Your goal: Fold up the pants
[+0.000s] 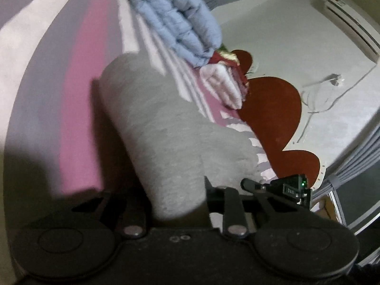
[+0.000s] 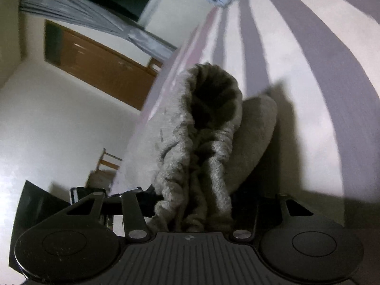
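The grey fleece pants (image 1: 154,128) hang from both grippers above the striped bed. In the left wrist view the cloth runs down between the jaws of my left gripper (image 1: 178,204), which is shut on it; the fingertips are buried in fabric. In the right wrist view my right gripper (image 2: 192,211) is shut on a bunched, gathered edge of the pants (image 2: 201,147), with an open tube of cloth (image 2: 213,97) facing the camera. The fingertips are hidden by the fabric.
The bed sheet (image 1: 78,76) has pink, lilac and white stripes. A folded light blue quilt (image 1: 175,19) and stacked cloths (image 1: 223,85) lie at the far end by a red scalloped headboard (image 1: 273,109). A wooden door (image 2: 102,71), curtains (image 2: 78,16) and a chair (image 2: 106,163) stand beside the bed.
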{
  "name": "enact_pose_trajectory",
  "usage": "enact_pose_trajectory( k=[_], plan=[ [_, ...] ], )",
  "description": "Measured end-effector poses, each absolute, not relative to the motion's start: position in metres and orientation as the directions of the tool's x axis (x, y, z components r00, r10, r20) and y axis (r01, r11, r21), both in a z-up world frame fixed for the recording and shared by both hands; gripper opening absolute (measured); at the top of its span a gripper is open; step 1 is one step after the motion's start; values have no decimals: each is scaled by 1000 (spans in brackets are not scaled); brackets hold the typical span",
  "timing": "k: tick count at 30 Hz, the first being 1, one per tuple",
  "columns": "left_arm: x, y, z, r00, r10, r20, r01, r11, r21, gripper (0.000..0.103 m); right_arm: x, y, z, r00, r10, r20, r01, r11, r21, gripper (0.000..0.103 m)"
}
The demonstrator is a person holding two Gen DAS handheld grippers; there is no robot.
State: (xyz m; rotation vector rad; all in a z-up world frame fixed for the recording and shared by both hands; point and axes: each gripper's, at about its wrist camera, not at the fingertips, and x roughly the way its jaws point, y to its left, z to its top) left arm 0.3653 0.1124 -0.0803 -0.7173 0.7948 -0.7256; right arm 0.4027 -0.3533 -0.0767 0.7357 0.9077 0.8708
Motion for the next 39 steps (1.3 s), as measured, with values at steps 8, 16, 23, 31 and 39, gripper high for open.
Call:
enact_pose_trajectory(
  k=[8, 16, 23, 31, 39],
  plan=[
    [436, 140, -21, 582, -719, -380, 331, 637, -697, 16, 474, -310, -44, 367, 879, -304, -379, 440, 814, 50],
    [526, 161, -25, 597, -661, -455, 307, 711, -632, 16, 570, -272, -68, 386, 866, -317, -341, 453, 824, 50],
    [562, 176, -97, 609, -631, -480, 202, 709, -676, 36, 621, -262, -127, 399, 832, -385, -257, 505, 824, 53],
    [530, 205, -77, 684, -481, -548, 63, 787, -613, 79, 618, -278, -96, 417, 760, -499, -261, 626, 735, 92],
    [446, 171, -34, 772, -181, -609, 57, 974, -217, 84, 539, -298, -53, 525, 681, -510, -327, 715, 619, 103]
  ],
)
